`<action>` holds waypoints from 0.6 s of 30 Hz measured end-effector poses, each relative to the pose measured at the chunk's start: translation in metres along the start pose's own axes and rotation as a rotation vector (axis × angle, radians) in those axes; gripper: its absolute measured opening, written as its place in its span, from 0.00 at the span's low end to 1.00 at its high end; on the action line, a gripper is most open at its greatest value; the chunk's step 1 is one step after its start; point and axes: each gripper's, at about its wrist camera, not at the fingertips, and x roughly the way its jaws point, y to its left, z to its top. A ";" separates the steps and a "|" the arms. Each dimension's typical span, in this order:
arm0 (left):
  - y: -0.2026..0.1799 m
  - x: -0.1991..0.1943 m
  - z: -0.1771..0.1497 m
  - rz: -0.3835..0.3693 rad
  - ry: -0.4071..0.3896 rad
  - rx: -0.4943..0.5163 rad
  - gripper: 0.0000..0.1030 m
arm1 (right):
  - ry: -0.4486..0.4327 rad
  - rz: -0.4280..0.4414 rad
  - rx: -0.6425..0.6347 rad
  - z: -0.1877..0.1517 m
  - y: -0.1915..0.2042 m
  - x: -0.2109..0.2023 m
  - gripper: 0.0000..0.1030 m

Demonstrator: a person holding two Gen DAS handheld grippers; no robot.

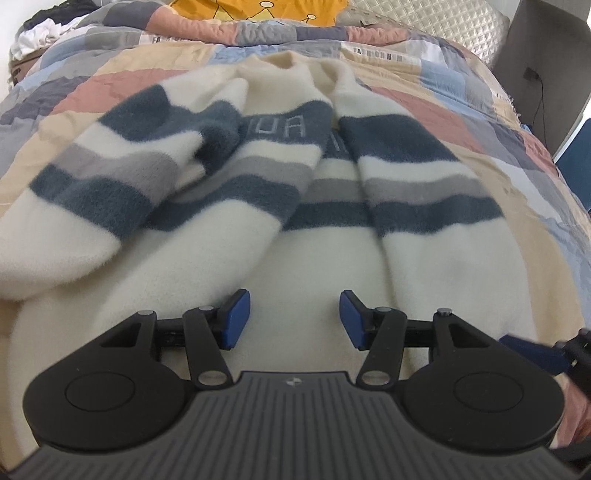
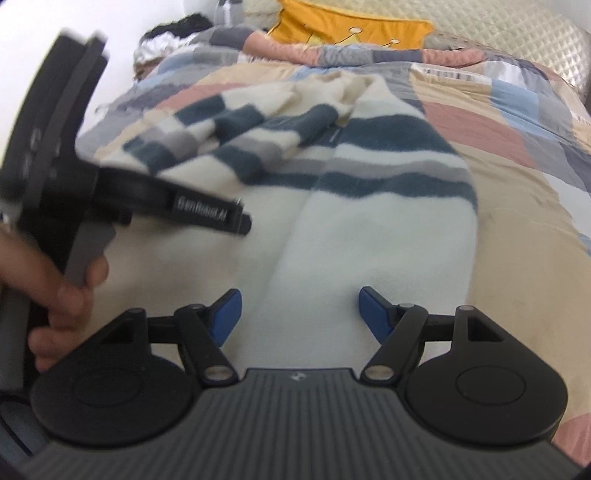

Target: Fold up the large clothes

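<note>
Hovering: both grippers hang over the near white end of the sweater [image 1: 295, 258], nothing grabbed yet
Left gripper [image 1: 294, 318]: jaws about half spread, blue pads clear of the fabric, nothing between them
Right gripper [image 2: 300, 314]: spread a bit wider, also empty, over the white bottom part on the right side
Hand [image 2: 62, 299]: fingers wrapped on the left gripper's handle, seen in the right view
Sweater feel: thick, fuzzy fleece, soft and floppy, light-ish I'd guess, it'll sag and bunch, not slippery
Where to grab: my guess is the bottom hem corners near the pads, pinching both layers
Sweater shape: lying on the bed, both sleeves folded in over the body, navy and grey stripes across the middle, cream collar at the far end
Quilt [image 1: 517, 192]: patchwork squares, pink, tan, blue, grey, a bit rumpled
Far back: yellow pillow [image 1: 258, 11], quilted cream headboard [image 1: 424, 22]
</note>
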 end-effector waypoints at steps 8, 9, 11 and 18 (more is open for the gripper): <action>0.005 -0.001 0.001 -0.016 -0.002 -0.040 0.59 | 0.064 -0.077 -0.135 -0.009 0.020 0.015 0.70; 0.006 -0.002 0.001 -0.019 -0.003 -0.046 0.59 | 0.067 -0.089 -0.152 -0.010 0.023 0.015 0.69; 0.007 -0.002 0.001 -0.023 -0.007 -0.057 0.59 | 0.071 -0.112 -0.181 -0.012 0.027 0.016 0.63; 0.019 -0.008 0.000 -0.056 -0.051 -0.165 0.58 | 0.040 -0.163 -0.107 -0.009 0.011 0.013 0.22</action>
